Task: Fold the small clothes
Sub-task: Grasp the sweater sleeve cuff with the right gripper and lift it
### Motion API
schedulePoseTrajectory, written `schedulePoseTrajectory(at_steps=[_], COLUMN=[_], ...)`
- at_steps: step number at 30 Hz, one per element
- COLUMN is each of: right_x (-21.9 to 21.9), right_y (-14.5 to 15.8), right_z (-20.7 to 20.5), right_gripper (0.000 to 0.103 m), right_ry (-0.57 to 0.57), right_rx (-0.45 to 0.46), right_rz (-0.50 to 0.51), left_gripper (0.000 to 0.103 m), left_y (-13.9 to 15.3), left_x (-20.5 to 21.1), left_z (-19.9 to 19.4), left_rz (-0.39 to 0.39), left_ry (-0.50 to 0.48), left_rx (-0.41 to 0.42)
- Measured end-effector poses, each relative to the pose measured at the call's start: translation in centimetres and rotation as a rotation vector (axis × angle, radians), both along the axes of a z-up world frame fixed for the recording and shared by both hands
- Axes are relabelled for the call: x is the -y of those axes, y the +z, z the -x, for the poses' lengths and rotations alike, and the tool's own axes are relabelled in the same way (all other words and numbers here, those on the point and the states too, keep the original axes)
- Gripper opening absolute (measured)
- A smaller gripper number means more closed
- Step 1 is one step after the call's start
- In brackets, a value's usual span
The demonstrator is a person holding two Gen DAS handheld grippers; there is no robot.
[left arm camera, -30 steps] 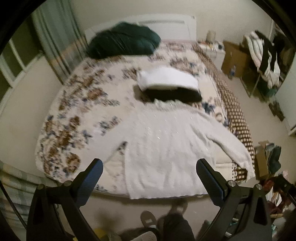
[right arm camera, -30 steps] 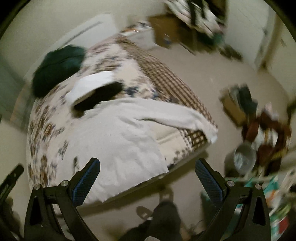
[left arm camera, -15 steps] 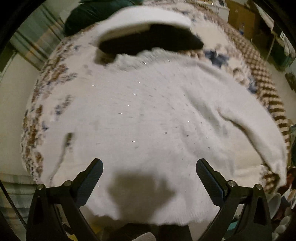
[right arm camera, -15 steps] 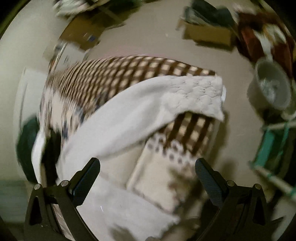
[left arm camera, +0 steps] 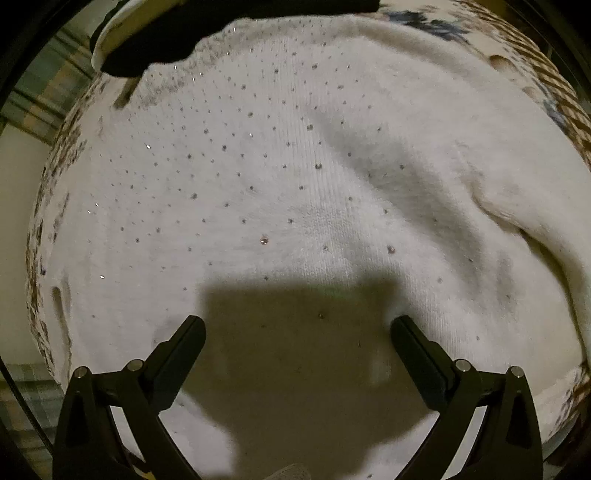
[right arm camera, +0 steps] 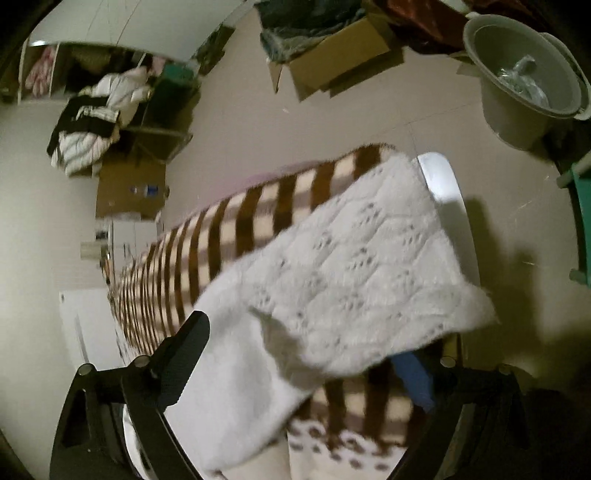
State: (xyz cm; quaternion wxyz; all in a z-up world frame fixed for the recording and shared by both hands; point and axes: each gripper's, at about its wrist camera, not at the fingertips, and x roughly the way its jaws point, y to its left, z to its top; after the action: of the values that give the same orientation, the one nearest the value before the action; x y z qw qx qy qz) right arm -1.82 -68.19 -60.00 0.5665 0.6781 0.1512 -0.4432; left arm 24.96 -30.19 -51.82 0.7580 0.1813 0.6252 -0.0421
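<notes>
1. A bedroom: the bed (right arm camera: 258,206) carries a brown-and-cream checked blanket over a floral cover, with pale floor around it.
2. On the floor beyond the bed stand an open cardboard box (right arm camera: 332,59), a grey bucket (right arm camera: 524,85) and a heap of clothes (right arm camera: 96,118) on a rack.
3. A white sweater (left arm camera: 295,184), dotted with small sparkling studs, lies spread flat on the bed and fills most of the left wrist view.
4. A dark folded garment (left arm camera: 177,33) lies just beyond the sweater's neckline.
5. The left hand-held gripper (left arm camera: 297,332) hangs close above the sweater's lower body, fingers spread wide with nothing between them; its shadow falls on the knit.
6. The sweater's sleeve (right arm camera: 351,266), with a lacy openwork cuff, lies across the checked blanket at the bed's edge, the cuff reaching over the side.
7. The right hand-held gripper (right arm camera: 306,350) is spread wide around the sleeve end, the cuff covering its right finger; I cannot tell whether either finger touches the knit.
</notes>
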Motion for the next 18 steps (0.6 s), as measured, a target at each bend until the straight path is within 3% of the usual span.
schedulePoseTrajectory(at_steps=[2, 4, 6, 9, 13, 18], right_x=[0.8, 1.9, 2.9, 4.4, 4.3, 0.8], right_y=[-0.2, -0.4, -0.1, 1.7, 6.9, 14.2], right_z=[0.0, 0.1, 0.4, -0.3, -2.9, -10.6], right_gripper=[0.063, 0.027, 0.011, 0.009, 0.009, 0.009], right_ry=[-0.027, -0.042, -0.062, -0.024, 0.083, 0.329], right_rx=[-0.004, -0.028, -0.072, -0.127, -0.178, -0.173], right_rz=[0.028, 0.034, 0.042, 0.088, 0.198, 0.375], left_gripper=[0.103, 0.103, 0.103, 0.103, 0.103, 0.103], left_y=[-0.3, -0.4, -0.4, 0.0, 1.2, 3.2], left_x=[0.0, -0.1, -0.3, -0.9, -2.8, -7.0], left_z=[-0.4, -0.7, -0.8, -1.1, -2.2, -4.0], left_rz=[0.014, 0.029, 0.043, 0.071, 0.109, 0.152], left_ry=[0.018, 0.031, 0.041, 0.049, 0.066, 0.13], left_rx=[-0.009, -0.012, -0.018, -0.026, -0.014, -0.006])
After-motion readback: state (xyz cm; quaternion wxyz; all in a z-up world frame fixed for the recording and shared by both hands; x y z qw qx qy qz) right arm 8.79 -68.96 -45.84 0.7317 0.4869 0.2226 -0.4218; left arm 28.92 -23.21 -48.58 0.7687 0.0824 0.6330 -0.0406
